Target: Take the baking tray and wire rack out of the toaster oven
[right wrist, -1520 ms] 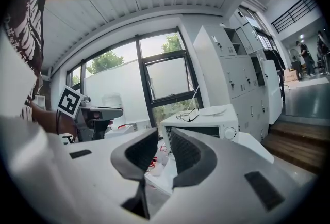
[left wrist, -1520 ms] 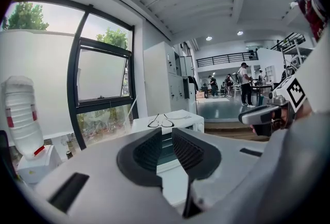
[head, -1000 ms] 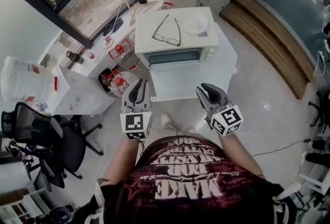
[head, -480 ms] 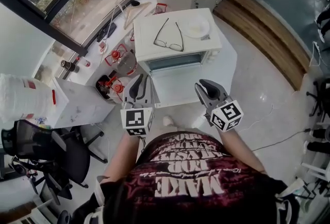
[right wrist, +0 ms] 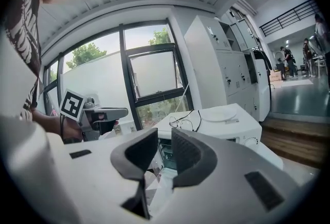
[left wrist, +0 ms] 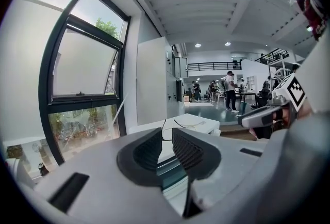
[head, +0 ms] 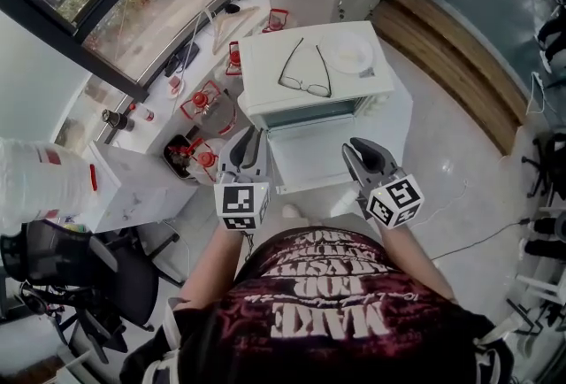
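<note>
left gripper, right gripper, side by side, facing toaster oven

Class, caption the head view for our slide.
Empty left claw and right claw face a white toaster oven topped with glasses and a plate.

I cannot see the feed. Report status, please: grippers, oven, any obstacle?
Left hand-held gripper and right hand-held gripper: jaws slightly apart, empty, short of toaster oven. Tray, rack not seen. Eyeglasses and plate on top, not blocking.
</note>
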### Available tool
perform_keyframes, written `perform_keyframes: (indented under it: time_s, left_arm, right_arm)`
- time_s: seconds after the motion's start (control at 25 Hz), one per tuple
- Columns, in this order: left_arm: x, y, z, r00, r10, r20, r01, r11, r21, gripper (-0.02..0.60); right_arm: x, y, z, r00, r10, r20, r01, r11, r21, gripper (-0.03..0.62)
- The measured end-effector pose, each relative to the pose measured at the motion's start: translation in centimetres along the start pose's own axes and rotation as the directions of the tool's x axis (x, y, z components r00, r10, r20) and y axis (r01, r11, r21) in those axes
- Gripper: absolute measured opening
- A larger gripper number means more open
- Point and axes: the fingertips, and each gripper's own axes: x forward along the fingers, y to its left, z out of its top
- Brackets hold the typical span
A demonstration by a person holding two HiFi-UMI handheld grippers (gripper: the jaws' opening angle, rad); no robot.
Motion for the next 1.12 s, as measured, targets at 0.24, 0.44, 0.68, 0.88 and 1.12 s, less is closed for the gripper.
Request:
perform_keyframes:
  time_s: [0.24,0.44,0.68,0.88,1.12]
  left_arm:
    - [0.5,1.2,-0.1,1.0,-0.028,0.004,0.028,1.0,0.002,0.054]
    - [1.3,1.4,-0.5,0.999,-0.04,0.0,0.04,0.999,-0.008,0.054]
    - [3.6,1.0,-0.7,0.998,-0.053,-0.018,0.053,0.998,-0.03,0.054]
    - [5.3,1.4,-1.4,0.998,-0.045,-0.046,0.043,0.998,-0.044,0.054]
    - [7.9,1.6,-2.1,0.997,-0.04,-0.067,0.037,0.998,-0.057,0.054]
  right_arm:
    - [0.7,0.8,-0.6,1.0,-0.007,-0.007,0.007,1.0,0.003,0.091]
    - [1.1,-0.2,-0.6,1.0,-0.025,-0.009,0.025,0.999,0.023,0.092]
    - [2.3,-2.4,-1.7,0.999,-0.021,-0.028,0.023,0.997,0.072,0.092]
    - [4.8,-4.4,-3.2,0.998,0.006,-0.055,0.003,0.987,0.161,0.092]
    - [7.4,-6.0,-5.1,0.996,0.047,-0.081,-0.024,0.963,0.268,0.092]
